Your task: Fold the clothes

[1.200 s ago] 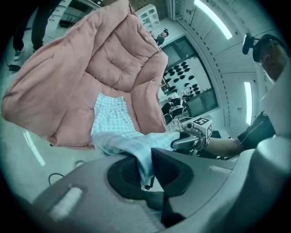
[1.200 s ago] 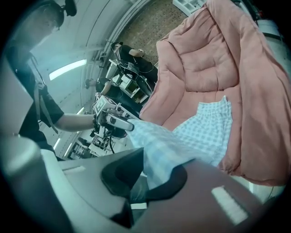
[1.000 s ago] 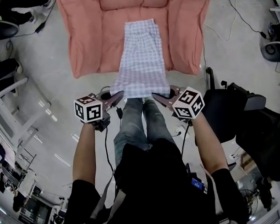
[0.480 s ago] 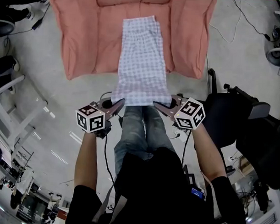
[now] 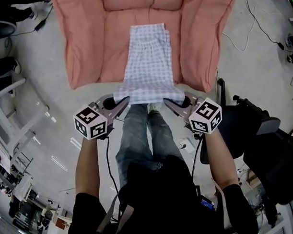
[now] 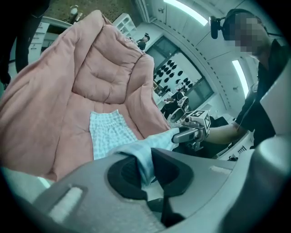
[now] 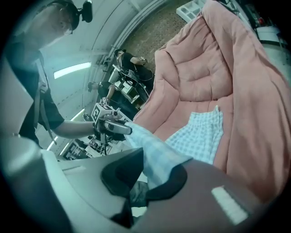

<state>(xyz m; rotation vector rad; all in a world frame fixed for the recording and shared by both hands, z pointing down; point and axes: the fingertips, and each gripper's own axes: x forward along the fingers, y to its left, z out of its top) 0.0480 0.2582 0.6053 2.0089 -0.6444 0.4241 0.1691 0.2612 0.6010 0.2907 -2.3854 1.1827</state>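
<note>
left claw (image 5: 124, 101) and right claw (image 5: 165, 101) each pinch the checked garment (image 5: 149, 61).

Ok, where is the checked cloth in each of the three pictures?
Head view: top centre, checked cloth lying lengthwise.
Left gripper view: left of centre, corner reaching bottom middle.
Right gripper view: right of centre, corner reaching bottom middle.
Shared landmark: pink cushion underneath it.

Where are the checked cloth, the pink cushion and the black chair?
checked cloth (image 5: 147, 56), head view, middle of the fabric.
pink cushion (image 5: 84, 45), head view, its bare left flap.
black chair (image 5: 270, 142), head view, middle of its dark bulk.
</note>
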